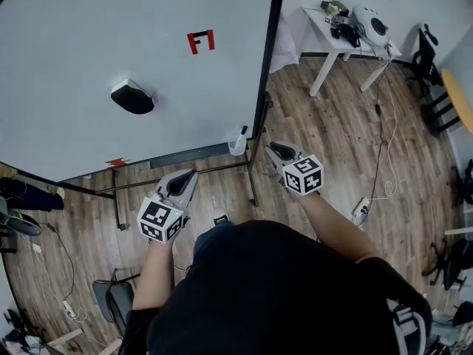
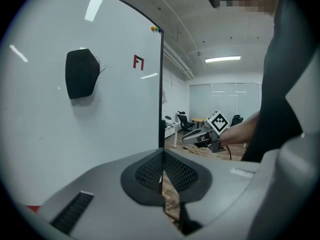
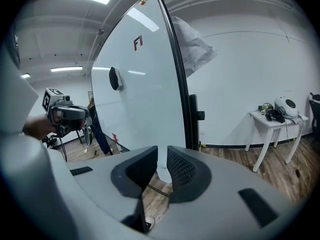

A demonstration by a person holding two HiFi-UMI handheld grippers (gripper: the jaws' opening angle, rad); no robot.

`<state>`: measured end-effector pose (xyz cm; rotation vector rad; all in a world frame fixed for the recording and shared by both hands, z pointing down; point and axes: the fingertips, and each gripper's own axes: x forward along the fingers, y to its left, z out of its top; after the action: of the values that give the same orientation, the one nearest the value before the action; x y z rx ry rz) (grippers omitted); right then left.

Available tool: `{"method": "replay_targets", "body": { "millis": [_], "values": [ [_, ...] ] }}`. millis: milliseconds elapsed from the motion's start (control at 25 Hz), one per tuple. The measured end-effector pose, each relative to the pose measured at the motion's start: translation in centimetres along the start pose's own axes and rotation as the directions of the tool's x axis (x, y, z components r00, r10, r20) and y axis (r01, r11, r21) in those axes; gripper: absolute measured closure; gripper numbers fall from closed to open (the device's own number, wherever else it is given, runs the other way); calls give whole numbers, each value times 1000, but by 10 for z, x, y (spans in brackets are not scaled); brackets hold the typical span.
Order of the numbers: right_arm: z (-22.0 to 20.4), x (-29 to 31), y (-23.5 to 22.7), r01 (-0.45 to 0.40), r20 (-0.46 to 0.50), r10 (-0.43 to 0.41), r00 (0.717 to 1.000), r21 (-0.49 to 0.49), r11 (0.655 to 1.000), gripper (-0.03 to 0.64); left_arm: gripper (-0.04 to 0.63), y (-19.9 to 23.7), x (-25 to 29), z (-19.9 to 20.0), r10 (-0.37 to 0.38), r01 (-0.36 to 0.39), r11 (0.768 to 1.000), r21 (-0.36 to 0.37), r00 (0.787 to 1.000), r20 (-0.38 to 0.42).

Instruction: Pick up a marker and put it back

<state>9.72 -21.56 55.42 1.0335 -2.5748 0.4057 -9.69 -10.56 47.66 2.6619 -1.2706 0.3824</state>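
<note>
Torso (image 1: 281, 294): black shirt, fills the lower head view; both forearms reach forward.
Whiteboard (image 1: 111, 35): stands ahead on a black frame; black eraser (image 1: 132, 97) clings to its face.
Left gripper (image 1: 191, 176): jaws closed pad to pad, nothing between them; held below the board's lower edge.
Right gripper (image 1: 270, 148): jaws slightly apart, nothing gripped; tips near the board's lower right corner.
Cup (image 1: 236, 148): white, at that corner.
Marker (image 1: 243, 132): stands in the cup, dark end up.

Whiteboard (image 1: 89, 43) blocks ahead; open floor (image 1: 347, 139) lies right of it.
</note>
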Motion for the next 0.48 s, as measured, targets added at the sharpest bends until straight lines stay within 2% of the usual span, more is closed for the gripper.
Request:
{"method": "replay_targets", "body": {
  "millis": [480],
  "values": [
    [12, -17, 14, -25, 42, 26, 999, -13, 1000, 597, 584, -13, -9, -2, 12, -12, 1000, -4, 1000, 10]
  ]
}}
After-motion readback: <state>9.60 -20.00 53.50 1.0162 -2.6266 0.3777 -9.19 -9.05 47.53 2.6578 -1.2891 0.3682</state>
